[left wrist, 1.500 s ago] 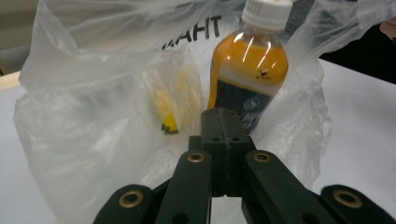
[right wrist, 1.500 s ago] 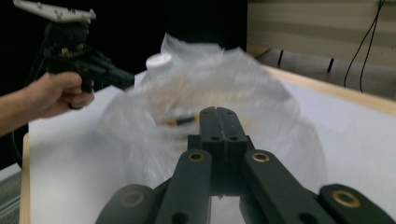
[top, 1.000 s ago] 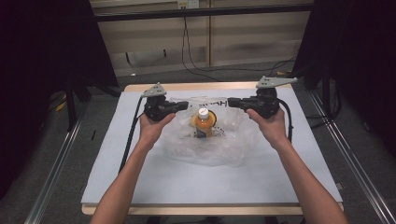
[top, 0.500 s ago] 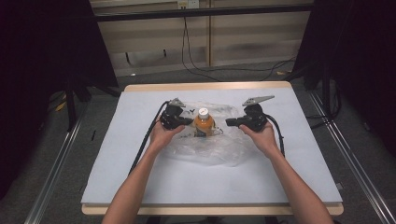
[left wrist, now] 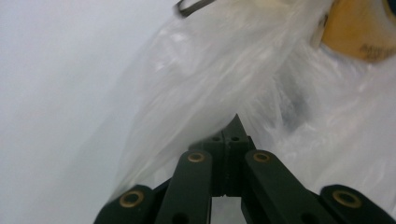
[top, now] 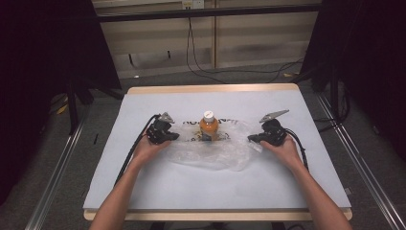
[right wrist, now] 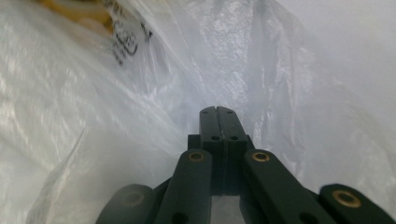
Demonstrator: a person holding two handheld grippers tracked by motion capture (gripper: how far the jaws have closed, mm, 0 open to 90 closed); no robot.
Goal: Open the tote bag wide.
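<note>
Nearest me, the person's forearms reach in over the counter [top: 143, 191]. The left hand-held gripper [top: 173, 136] has its jaws pressed together on the left edge of the clear plastic bag [top: 215, 151]; the right hand-held gripper [top: 253, 139] is clamped likewise on the right edge. To do this well, I'd keep both pinches firm and move evenly, so the film doesn't tear. Beyond, an orange bottle [top: 208, 127] with a white cap stands upright in the bag, mid-counter.
</note>
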